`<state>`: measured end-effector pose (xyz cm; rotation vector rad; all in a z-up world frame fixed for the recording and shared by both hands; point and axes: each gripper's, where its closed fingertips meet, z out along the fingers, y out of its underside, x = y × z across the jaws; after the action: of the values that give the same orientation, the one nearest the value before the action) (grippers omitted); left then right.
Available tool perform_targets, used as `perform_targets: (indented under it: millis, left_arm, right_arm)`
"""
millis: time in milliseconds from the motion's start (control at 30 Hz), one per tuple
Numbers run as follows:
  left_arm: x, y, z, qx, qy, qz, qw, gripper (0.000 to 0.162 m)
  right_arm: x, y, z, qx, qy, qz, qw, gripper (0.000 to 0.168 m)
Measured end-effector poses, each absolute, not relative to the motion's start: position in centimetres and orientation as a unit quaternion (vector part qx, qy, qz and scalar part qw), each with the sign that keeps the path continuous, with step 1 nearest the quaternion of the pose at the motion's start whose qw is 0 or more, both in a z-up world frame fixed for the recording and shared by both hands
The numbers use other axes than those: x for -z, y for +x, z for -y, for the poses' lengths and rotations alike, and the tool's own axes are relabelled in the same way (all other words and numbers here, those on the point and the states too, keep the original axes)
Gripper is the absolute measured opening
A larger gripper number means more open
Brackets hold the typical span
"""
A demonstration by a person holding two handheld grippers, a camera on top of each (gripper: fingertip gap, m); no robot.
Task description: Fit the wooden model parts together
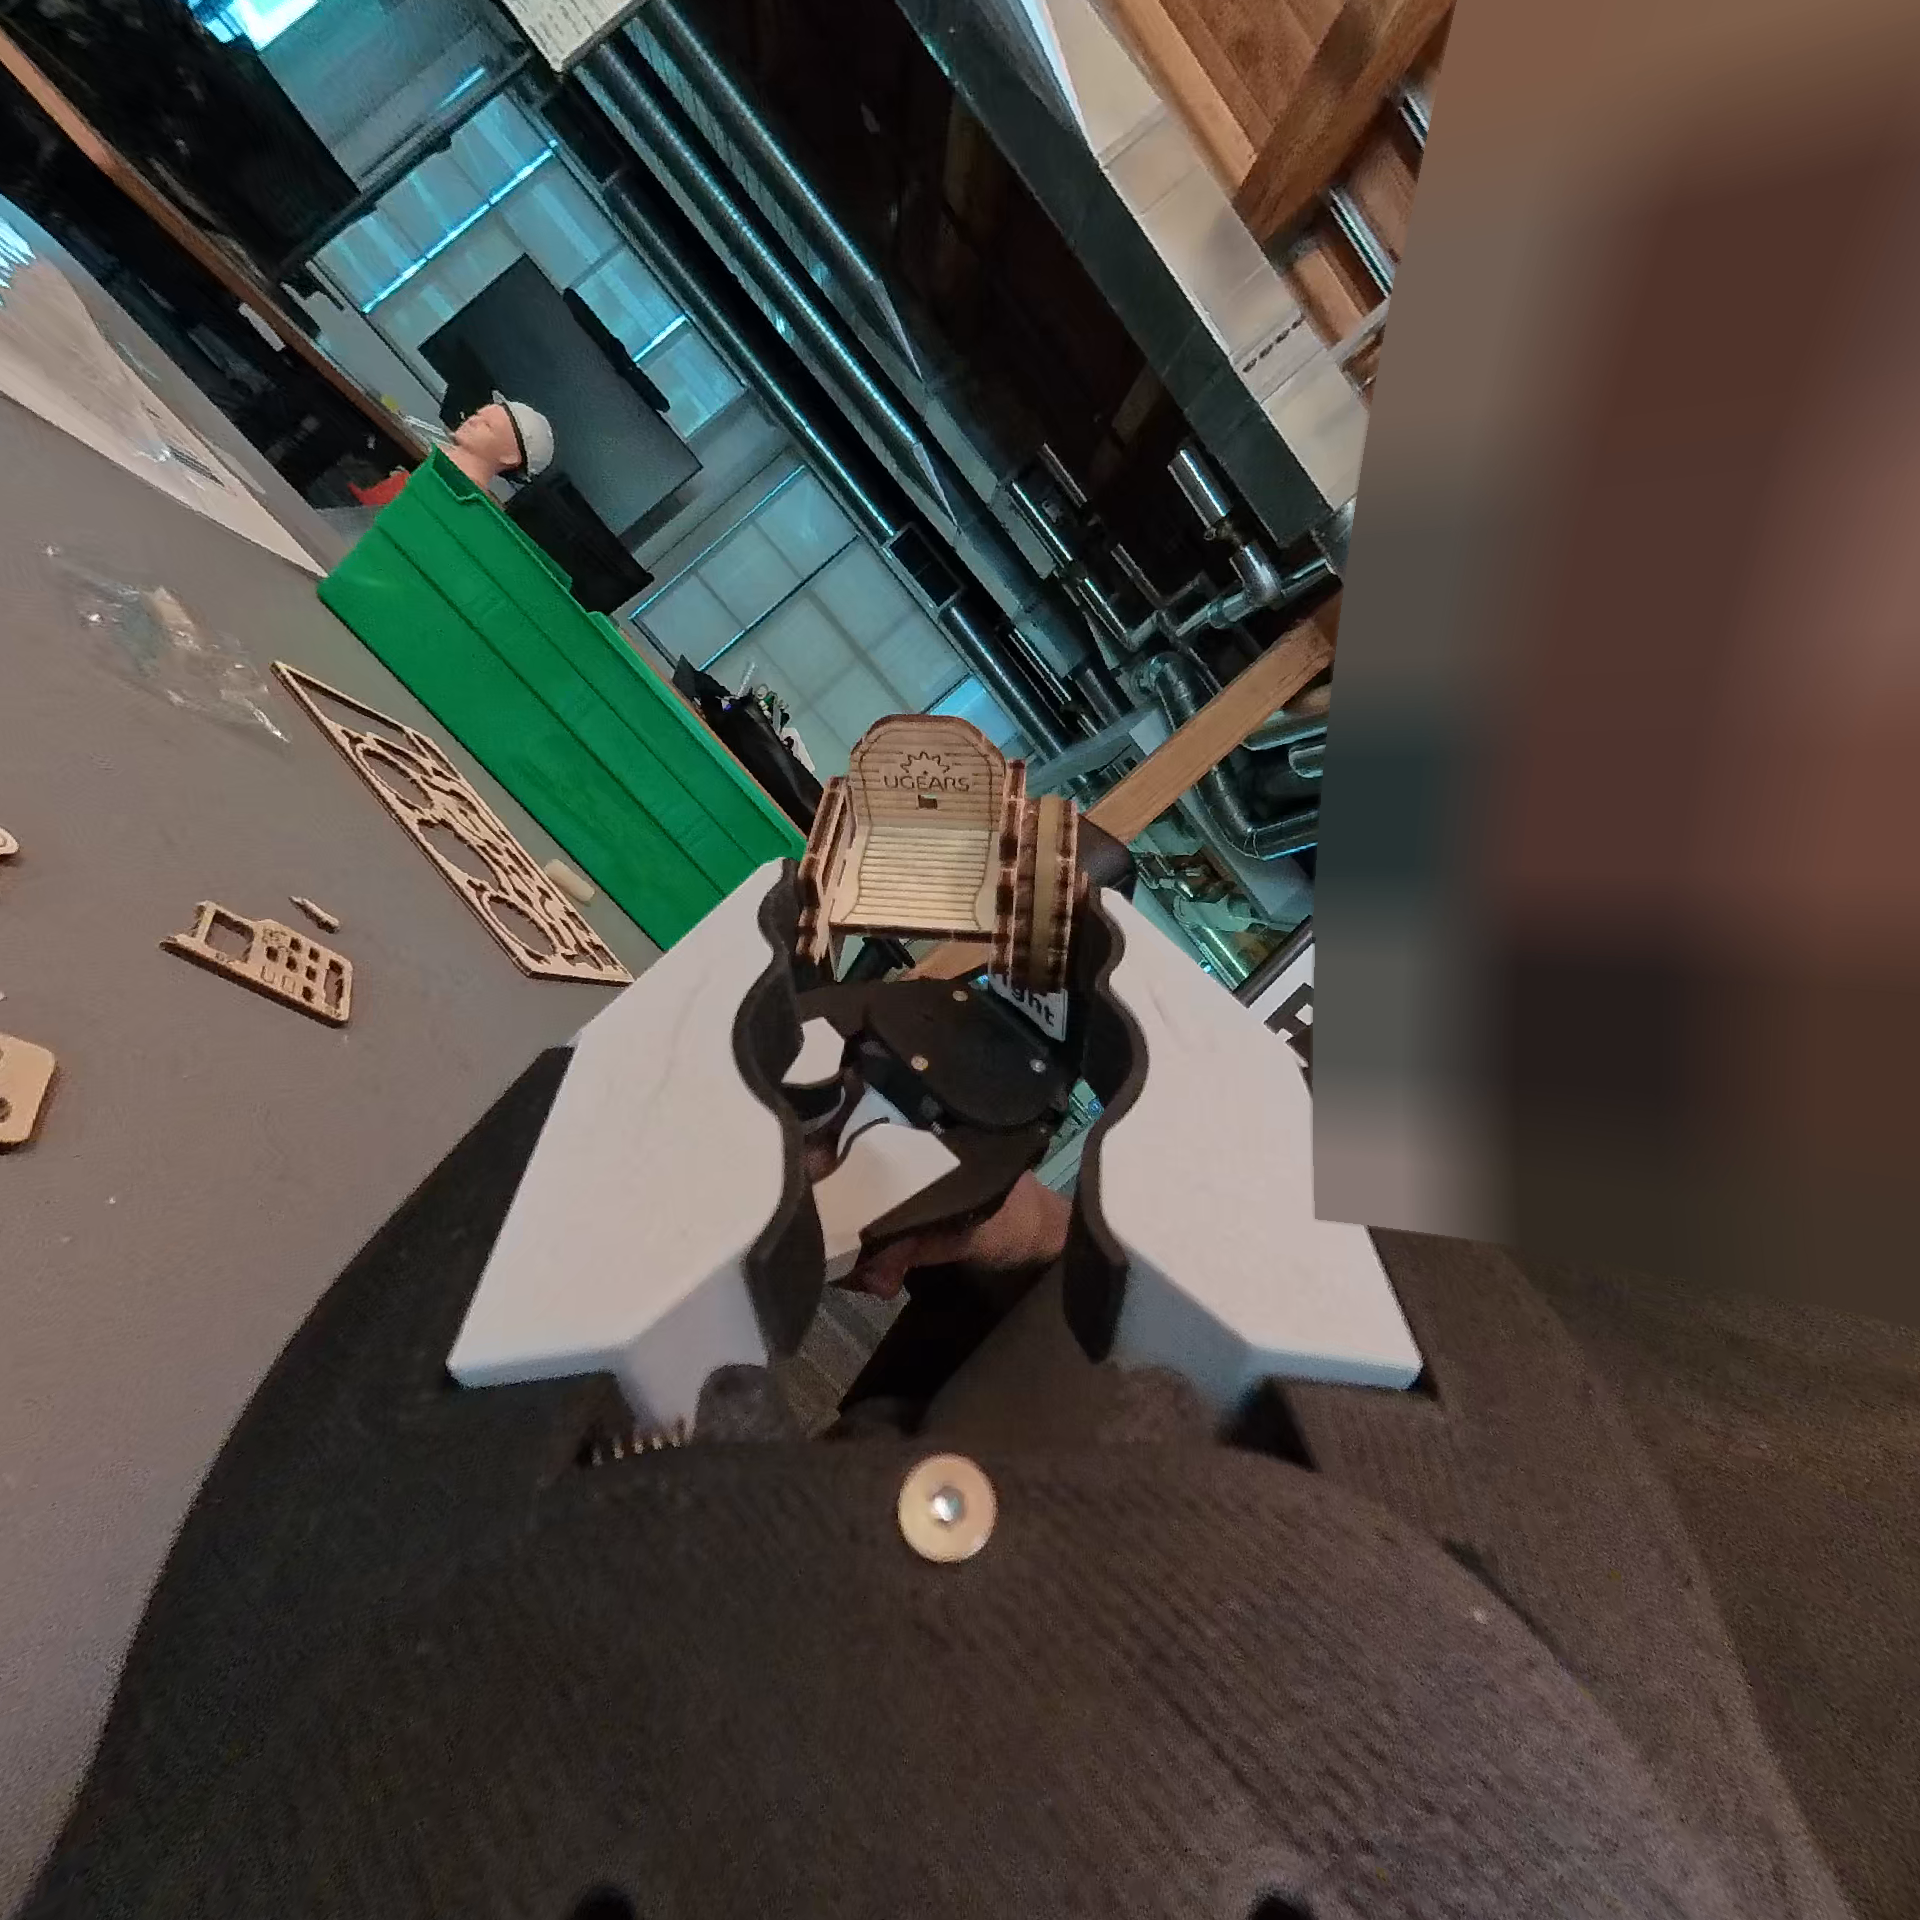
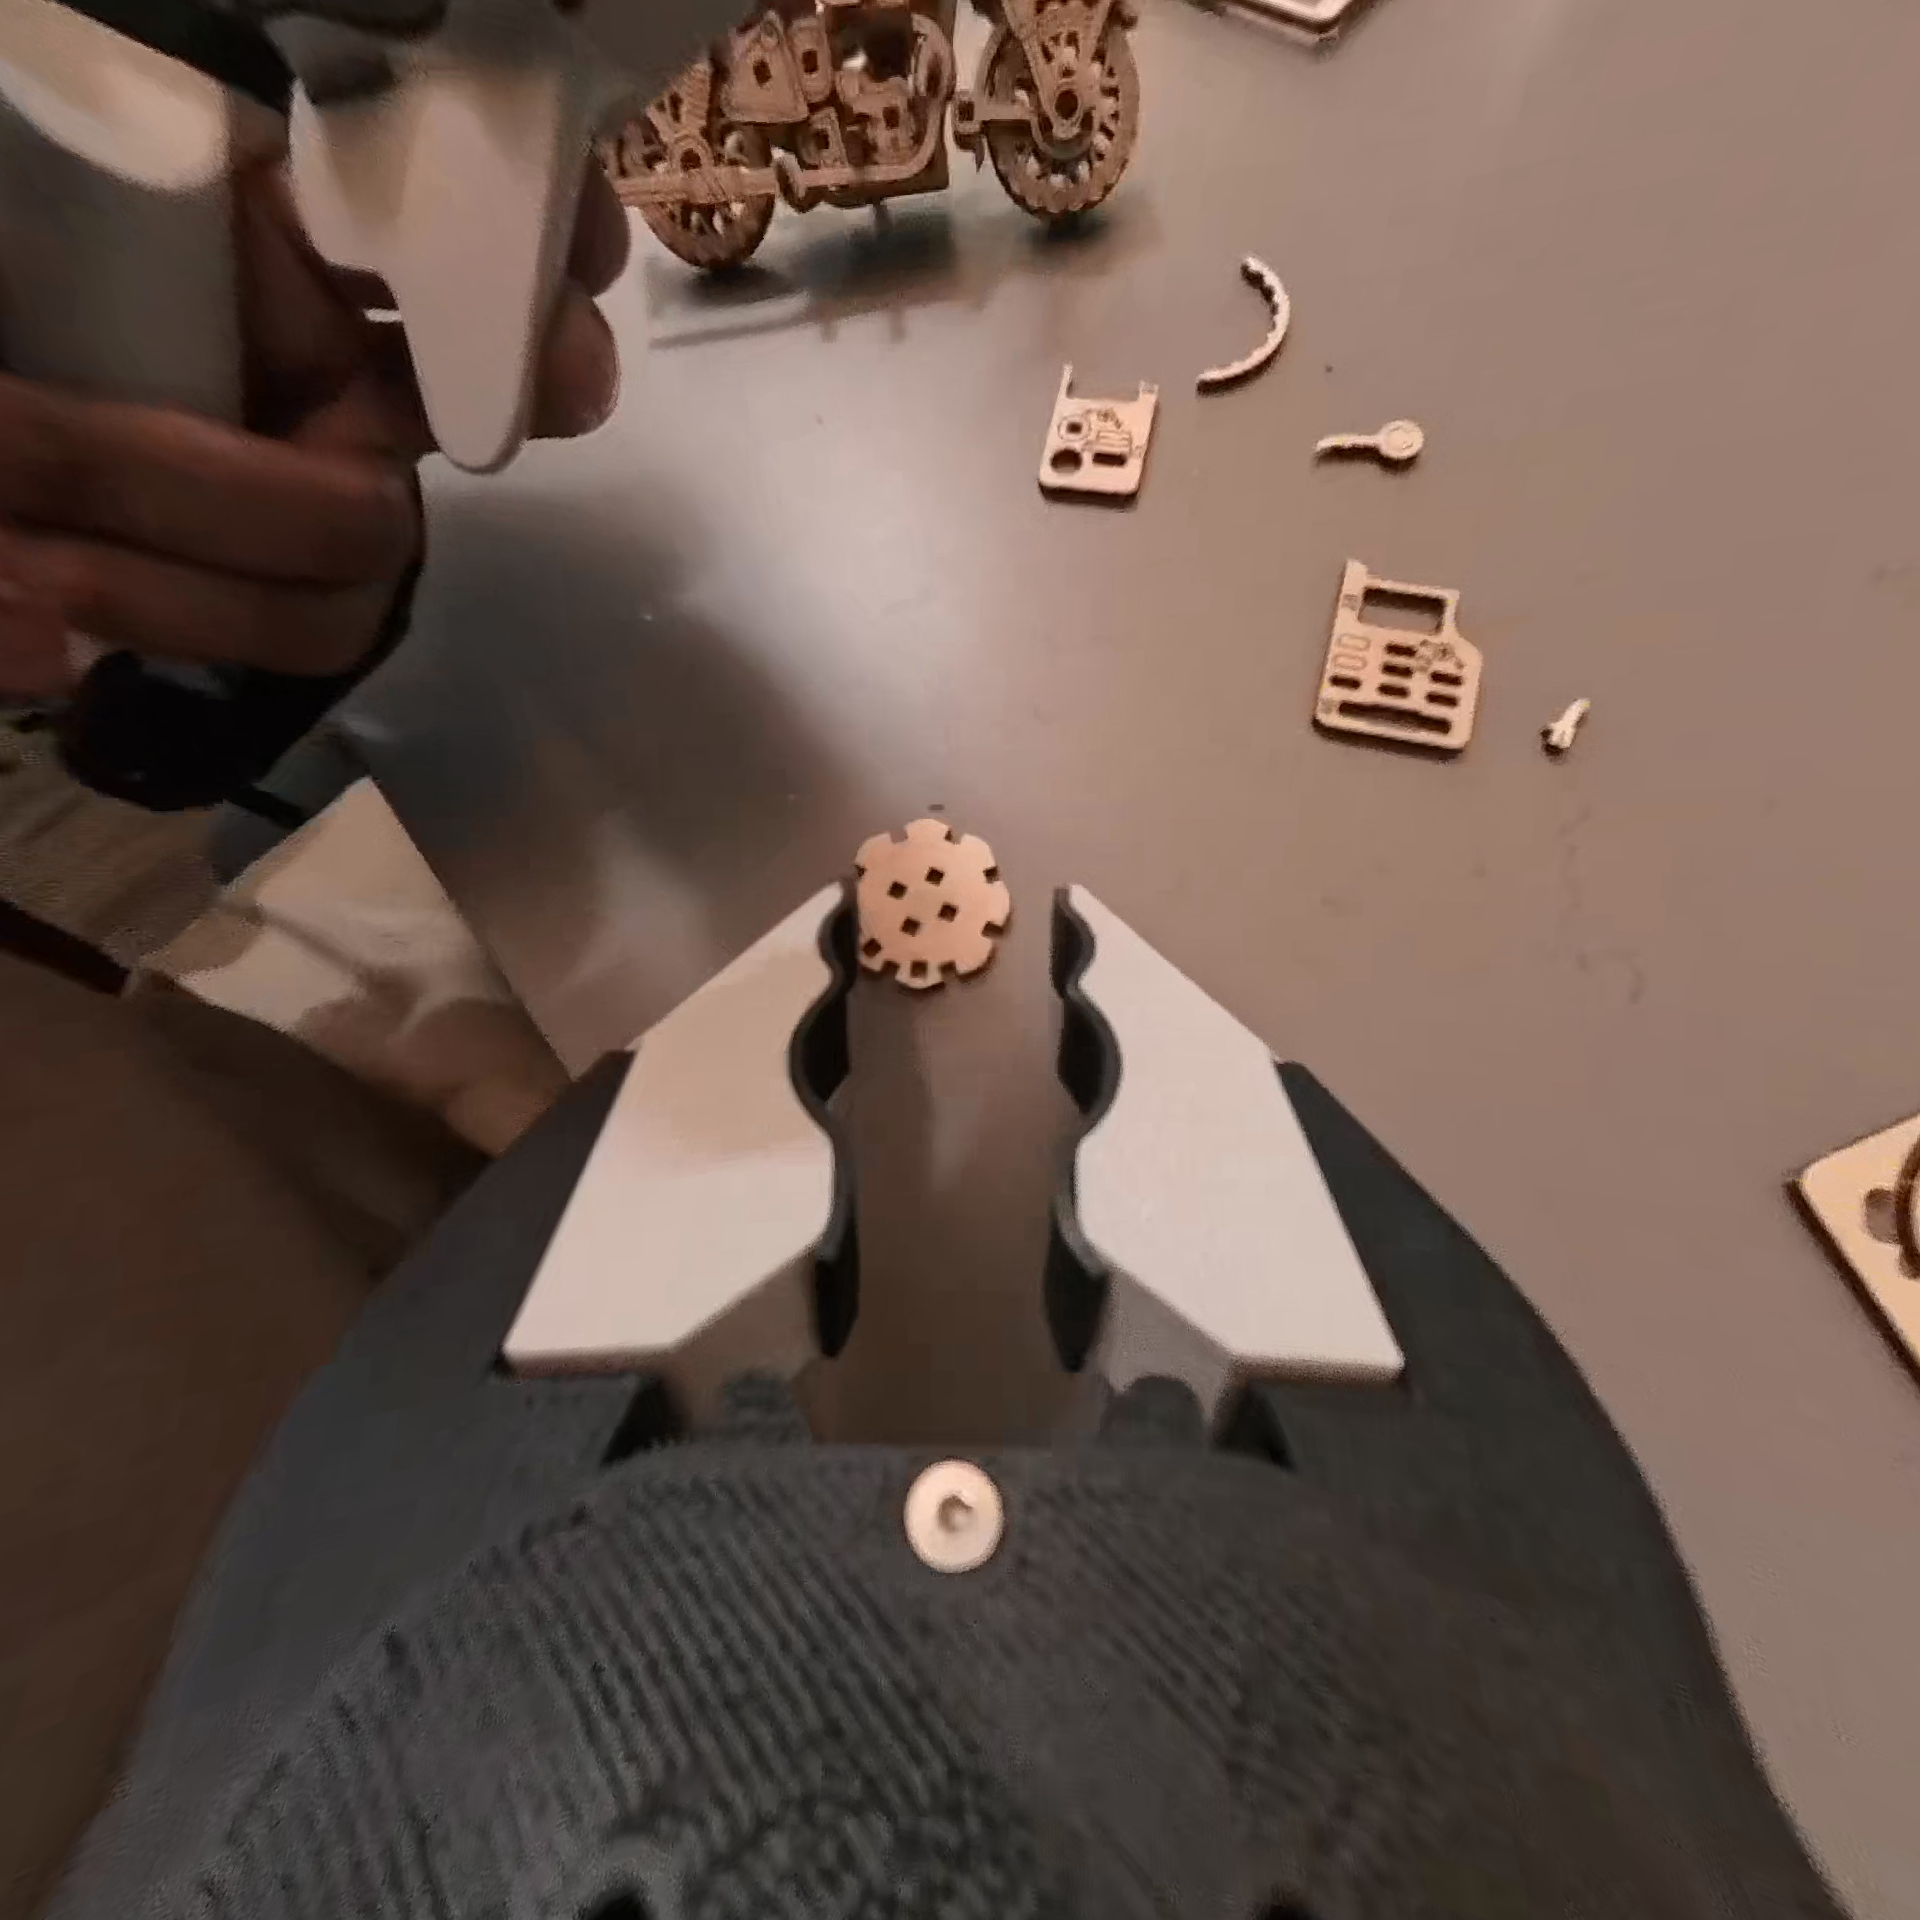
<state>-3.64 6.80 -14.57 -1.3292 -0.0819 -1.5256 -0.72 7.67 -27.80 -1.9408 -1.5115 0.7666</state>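
Note:
My left gripper (image 1: 940, 914) is shut on a small wooden seat assembly (image 1: 914, 842), a chair with a wheel-like ring on its right side, held up in the air. The other gripper's black body (image 1: 966, 1049) shows behind it. My right gripper (image 2: 948, 914) is open, low over the grey table (image 2: 1351, 987). A small notched wooden disc (image 2: 932, 902) with several square holes lies flat between its fingertips, against the left finger (image 2: 727, 1091). A wooden motorcycle model (image 2: 862, 125) stands at the far edge. The left gripper's white fingers (image 2: 478, 260) and a hand show blurred at top left.
Loose wooden pieces lie to the right: two small panels (image 2: 1096, 442) (image 2: 1397, 660), a curved strip (image 2: 1252, 332), a key-shaped piece (image 2: 1371, 445) and a sheet corner (image 2: 1870, 1226). A green bin (image 1: 540, 665), a cut-out sheet (image 1: 457, 831) and a plastic bag (image 1: 156, 644) lie farther off. The grippers' ends are close to 12 cm from one another. About 11 cm separates my right fingertips from the key-shaped piece (image 2: 1371, 445).

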Motion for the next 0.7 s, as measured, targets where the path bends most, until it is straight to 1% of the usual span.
perform_targets:
  millis: [200, 267, 367, 400, 567, 700]
  left_arm:
    - [14.5, -3.7, -6.8, 0.641, -0.555, 0.035, 0.529, 0.05]
    - [14.5, -3.8, -6.7, 0.644, -0.552, 0.037, 0.529, 0.049]
    - [14.4, -3.9, -6.7, 0.647, -0.549, 0.039, 0.528, 0.049]
    - [14.4, -3.9, -6.7, 0.646, -0.549, 0.039, 0.528, 0.048]
    - [14.4, -3.8, -6.7, 0.641, -0.553, 0.035, 0.531, 0.049]
    - [14.5, -3.9, -6.9, 0.642, -0.553, 0.038, 0.53, 0.049]
  right_arm:
    - [27.7, -1.0, -7.5, -0.267, -0.69, 0.6, 0.305, 0.029]
    - [27.4, -0.8, -8.1, -0.264, -0.677, 0.607, 0.32, 0.029]
    - [26.4, -0.5, -8.7, -0.285, -0.684, 0.587, 0.327, 0.035]
    - [26.4, -0.3, -9.1, -0.282, -0.698, 0.573, 0.324, 0.04]
    - [27.4, -0.1, -8.9, -0.29, -0.74, 0.535, 0.286, 0.05]
    - [27.9, -0.5, -8.4, -0.272, -0.726, 0.558, 0.295, 0.05]
